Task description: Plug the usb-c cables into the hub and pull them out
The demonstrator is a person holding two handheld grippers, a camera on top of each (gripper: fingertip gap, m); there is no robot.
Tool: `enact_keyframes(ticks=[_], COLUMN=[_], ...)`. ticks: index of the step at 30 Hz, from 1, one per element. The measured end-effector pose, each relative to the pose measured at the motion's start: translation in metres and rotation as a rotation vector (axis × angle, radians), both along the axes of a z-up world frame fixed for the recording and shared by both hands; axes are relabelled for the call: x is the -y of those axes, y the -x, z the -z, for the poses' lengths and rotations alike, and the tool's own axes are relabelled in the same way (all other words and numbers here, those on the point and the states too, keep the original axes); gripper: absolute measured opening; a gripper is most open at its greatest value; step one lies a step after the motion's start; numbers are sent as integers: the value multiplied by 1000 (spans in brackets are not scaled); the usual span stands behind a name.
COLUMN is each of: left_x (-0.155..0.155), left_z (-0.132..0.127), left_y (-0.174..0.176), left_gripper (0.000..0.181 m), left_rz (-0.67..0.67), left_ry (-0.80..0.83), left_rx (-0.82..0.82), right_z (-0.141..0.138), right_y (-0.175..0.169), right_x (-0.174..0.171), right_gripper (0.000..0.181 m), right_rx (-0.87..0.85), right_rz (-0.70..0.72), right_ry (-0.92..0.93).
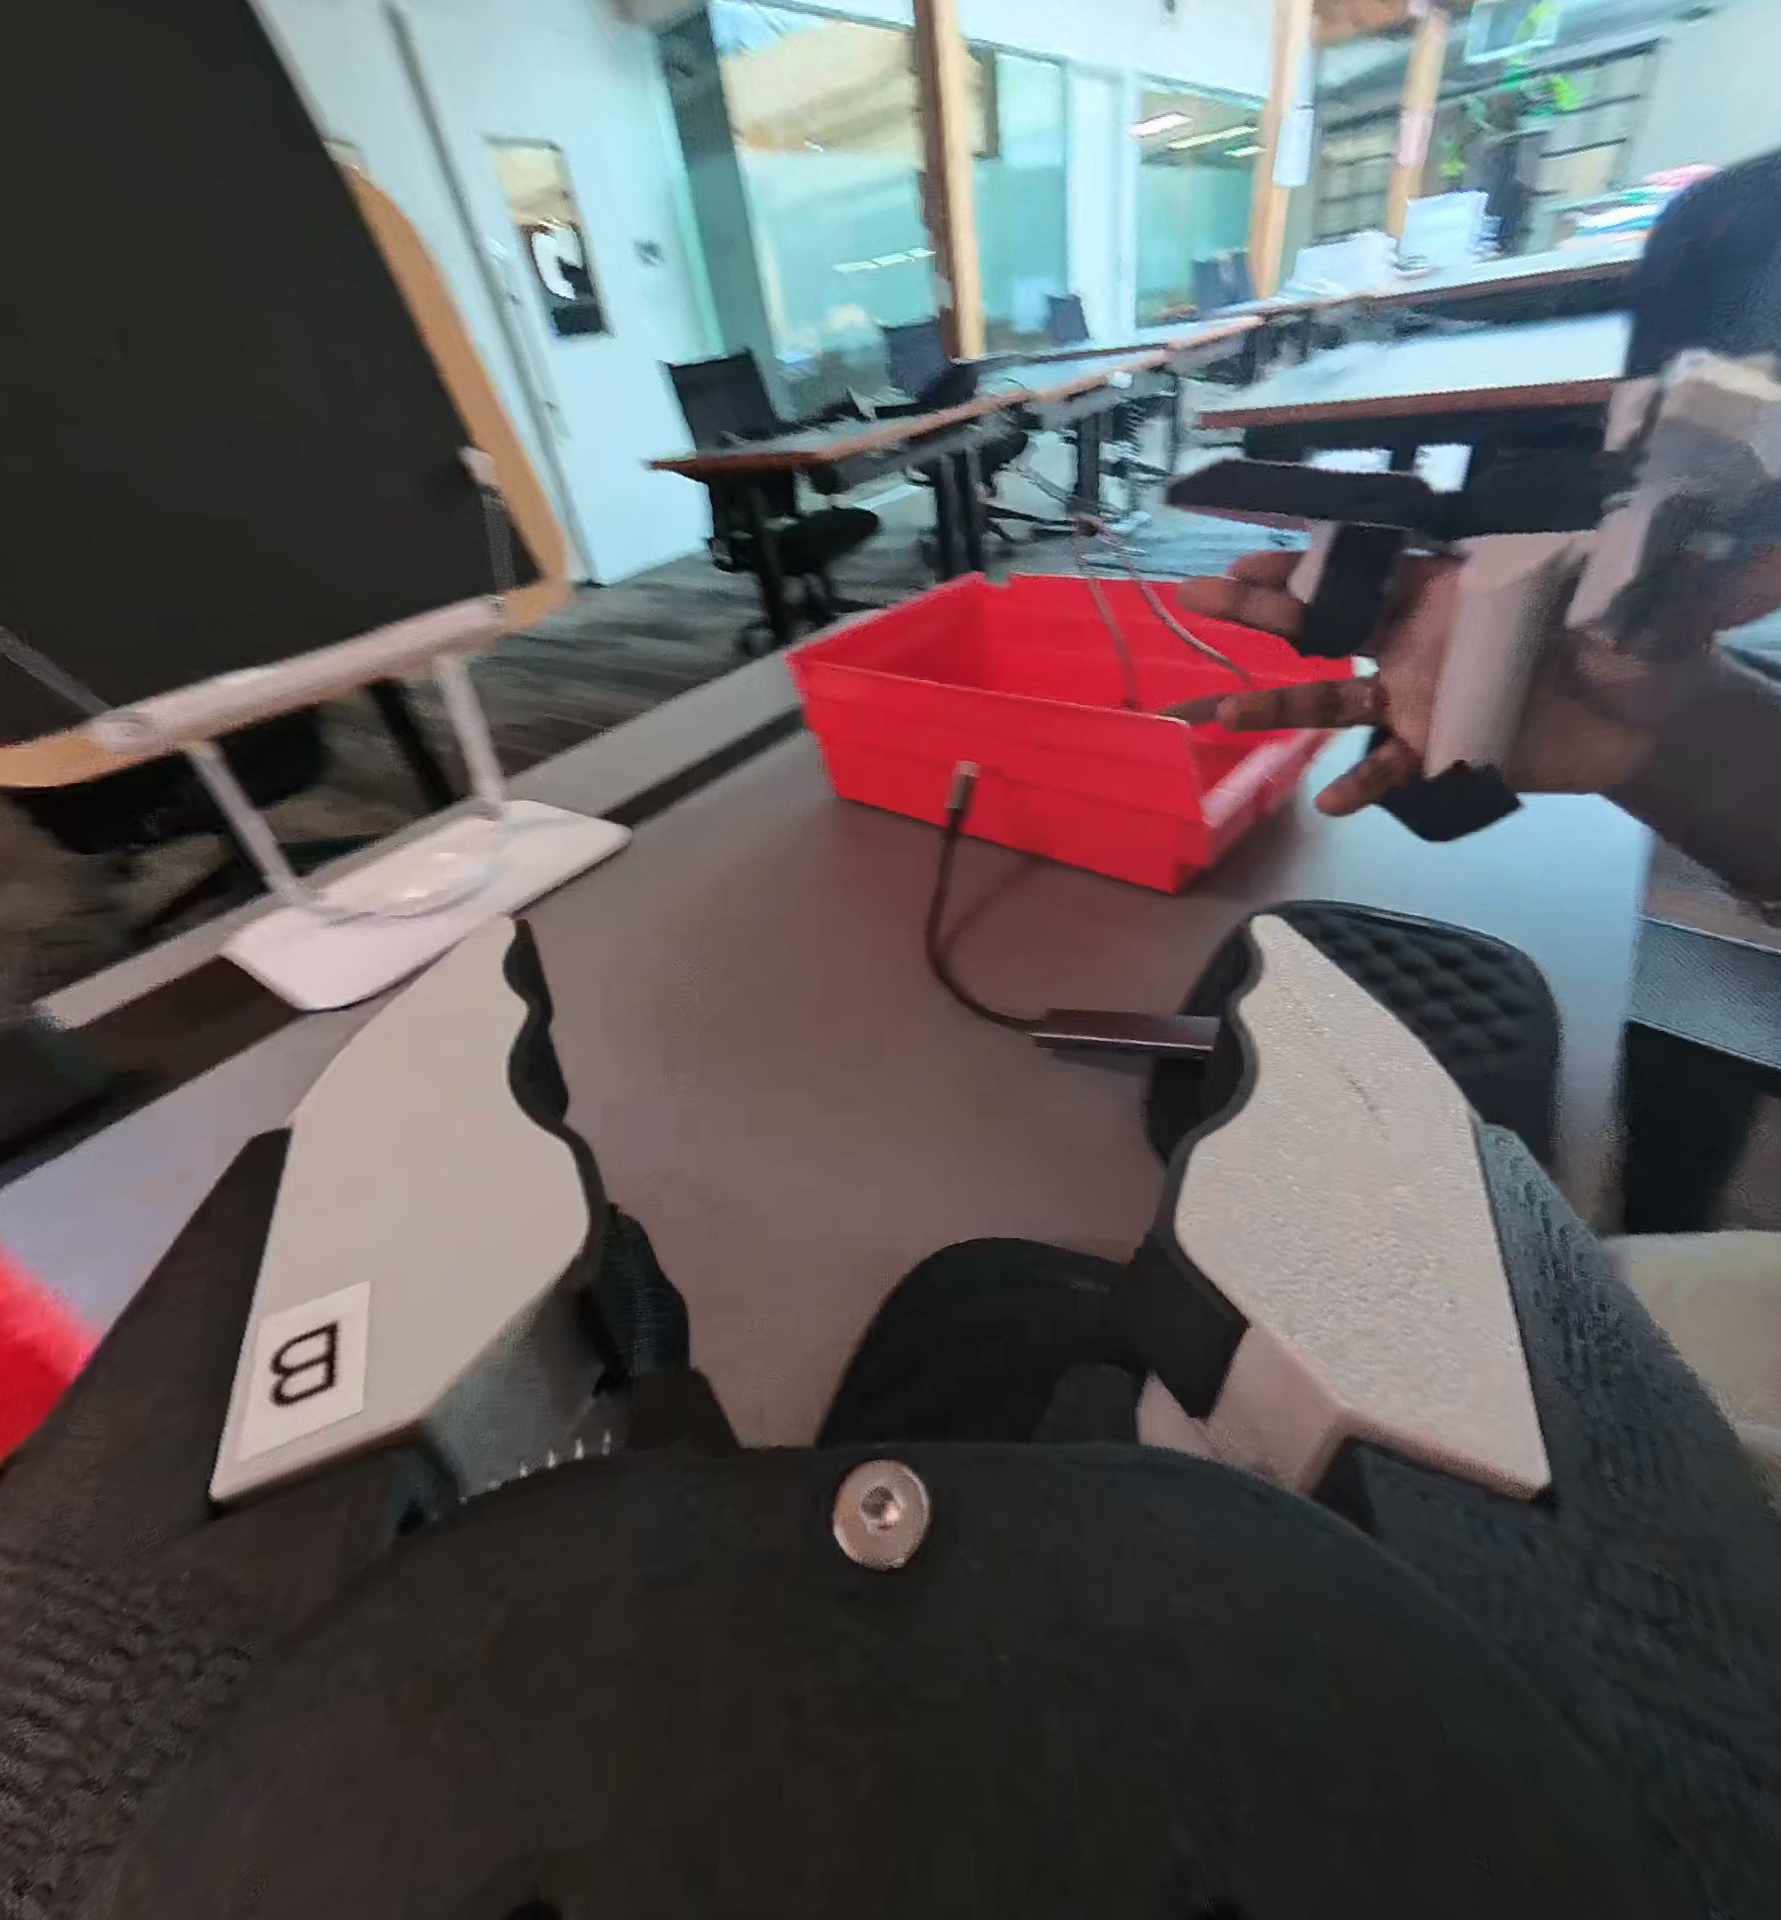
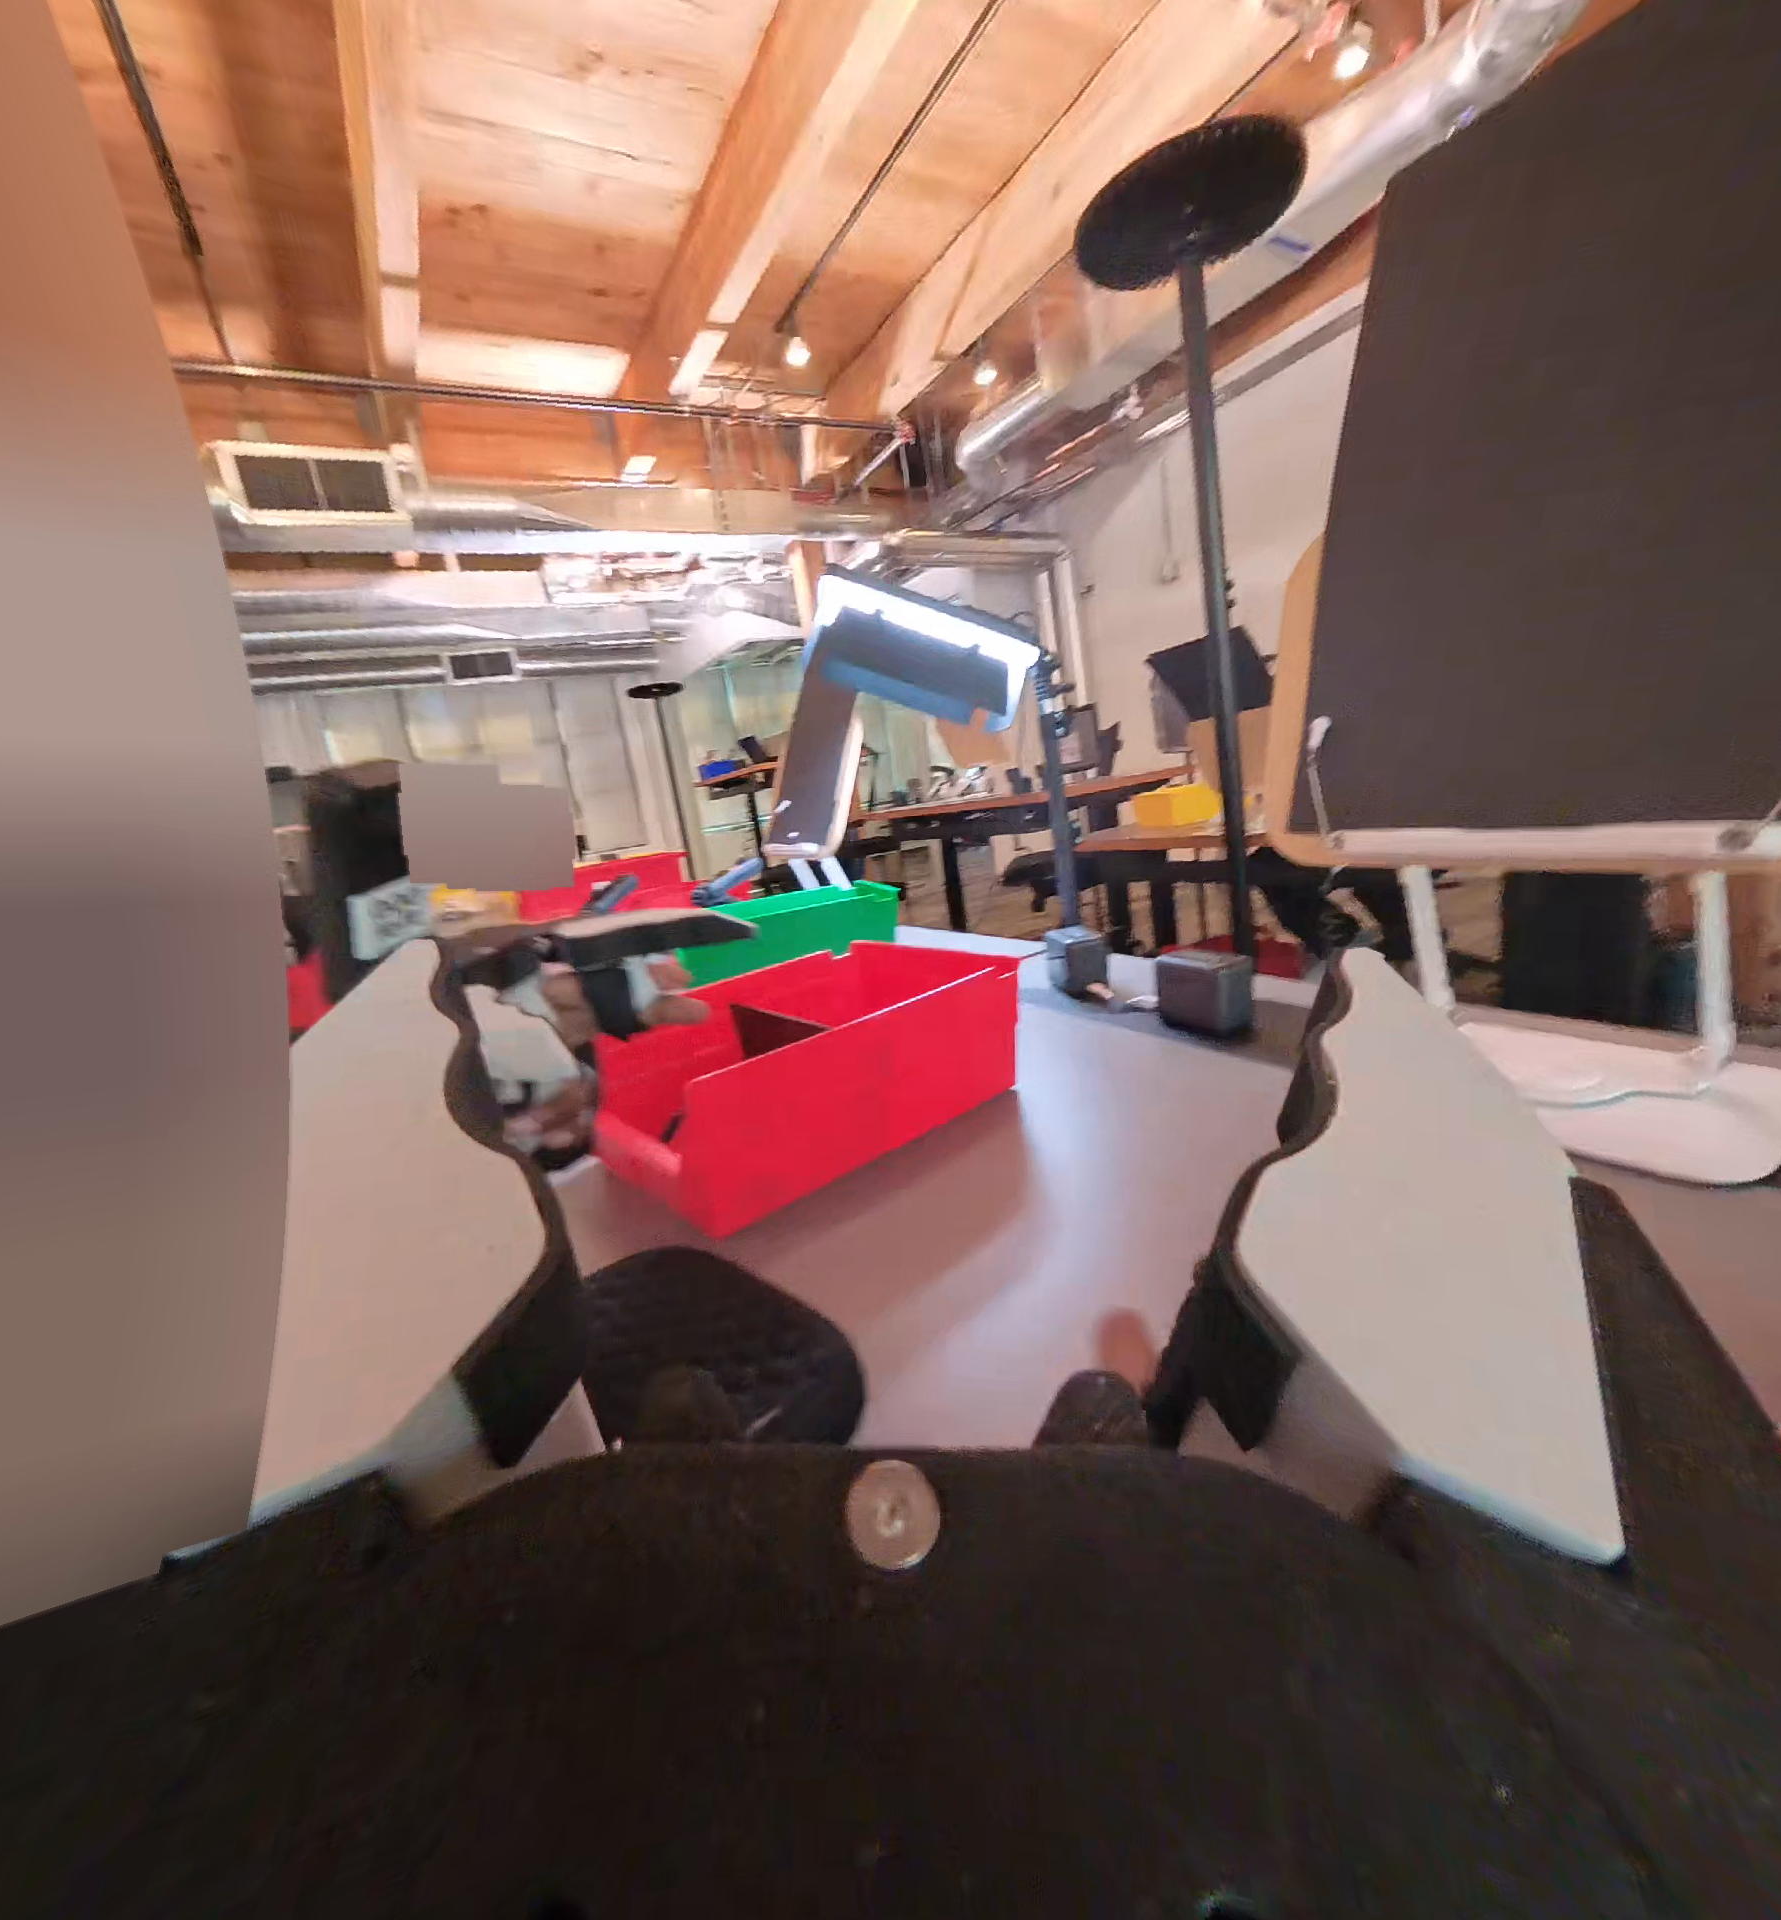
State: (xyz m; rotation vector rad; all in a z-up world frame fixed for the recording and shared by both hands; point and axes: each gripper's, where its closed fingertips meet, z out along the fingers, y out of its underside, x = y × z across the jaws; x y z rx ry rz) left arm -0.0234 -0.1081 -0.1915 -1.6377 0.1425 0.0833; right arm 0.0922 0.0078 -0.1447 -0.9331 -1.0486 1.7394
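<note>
Dark desk. On it: red bin, small dark hub with short cable, white stand base, two grey blocks behind the bin.

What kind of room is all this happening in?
Most likely an open-plan office or workshop: long desks with office chairs, glass partitions, and a wooden beam ceiling with bare ducts.
</note>
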Motion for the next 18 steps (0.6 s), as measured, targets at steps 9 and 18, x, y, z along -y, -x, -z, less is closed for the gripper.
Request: enact_keyframes(ticks=[9,18], left_x=[125,169], left_z=[-35,0], left_y=[123,171], left_gripper=[116,0], left_rz=[-532,-608], left_ry=[-4,291], left_rx=[-76,-64], right_z=[19,33], right_y=[29,10], right_x=[-5,2], right_gripper=[147,0], right_rx=[-95,-239], right_rz=[145,103], right_ry=[-35,-96])
